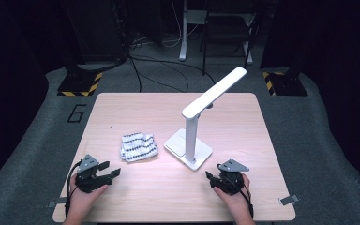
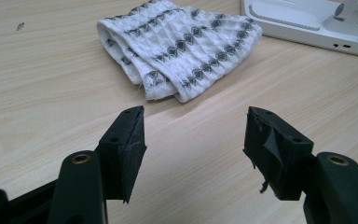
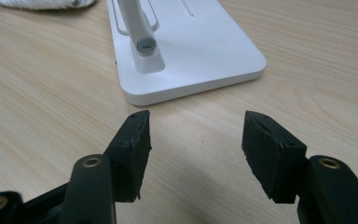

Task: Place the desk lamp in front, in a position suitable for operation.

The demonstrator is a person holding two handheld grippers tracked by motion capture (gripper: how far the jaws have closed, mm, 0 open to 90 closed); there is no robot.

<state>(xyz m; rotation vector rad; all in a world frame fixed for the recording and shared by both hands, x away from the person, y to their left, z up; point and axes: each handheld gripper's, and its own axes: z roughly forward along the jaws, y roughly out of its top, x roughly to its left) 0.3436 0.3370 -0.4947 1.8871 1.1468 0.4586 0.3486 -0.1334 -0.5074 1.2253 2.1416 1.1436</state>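
On the pale wooden surface (image 1: 122, 103) a folded white cloth (image 1: 138, 146) with dark patterned stripes lies left of the white desk lamp (image 1: 197, 126), near its flat base but apart from it, with the left claw (image 1: 112, 169) resting near the front edge just short of the cloth and aimed toward it. In the left gripper view its jaws stand wide with nothing between them, the cloth (image 2: 179, 44) lying beyond their tips. The right claw (image 1: 209, 177) sits near the front right, its jaws likewise wide and empty, facing the lamp's base (image 3: 191, 51) close ahead without touching it
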